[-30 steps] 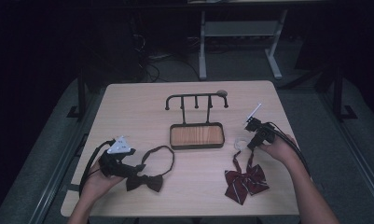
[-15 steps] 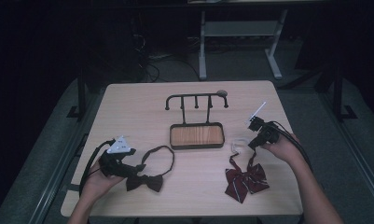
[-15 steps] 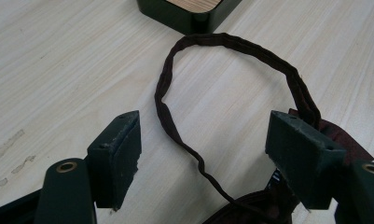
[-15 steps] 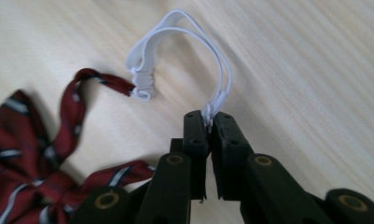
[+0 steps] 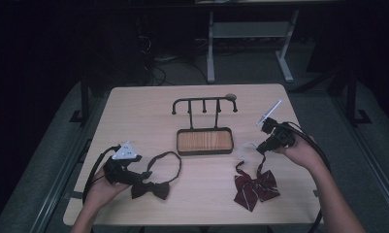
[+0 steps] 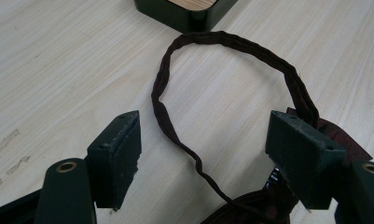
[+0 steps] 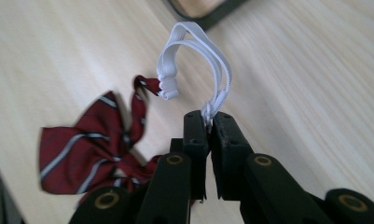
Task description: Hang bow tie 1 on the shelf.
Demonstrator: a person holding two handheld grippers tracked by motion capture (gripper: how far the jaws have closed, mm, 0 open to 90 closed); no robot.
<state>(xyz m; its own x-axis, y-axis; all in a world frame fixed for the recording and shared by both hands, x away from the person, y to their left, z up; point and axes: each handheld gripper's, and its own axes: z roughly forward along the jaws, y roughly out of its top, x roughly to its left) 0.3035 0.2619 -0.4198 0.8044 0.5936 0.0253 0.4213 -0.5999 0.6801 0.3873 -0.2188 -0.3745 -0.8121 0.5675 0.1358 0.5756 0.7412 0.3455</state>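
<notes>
right gripper [image 7: 208, 123] pinching white elastic strap [image 7: 194, 56] of striped bow tie [image 5: 255, 187], likely to lift it | left gripper [image 6: 203, 154] spread astride dark bow tie's band [image 6: 231, 46]; stand [image 5: 204, 126] at 12 o'clock

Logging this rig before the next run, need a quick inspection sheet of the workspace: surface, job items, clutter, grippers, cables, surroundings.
Surface: light wood table, a few faint scuffs in the left gripper view.
Job's things: dark bow tie with its dark neck loop lying flat; red striped bow tie with a white elastic strap; black hook rack on a wood-inlaid tray.
Clutter: nothing seen.
Grippers: left gripper open, jaws either side of the dark loop; right gripper shut on the white elastic strap, which arches up off the table.
Cables: a black cable trails from each gripper.
Surroundings: dark room, grey floor, white-legged table behind.
</notes>
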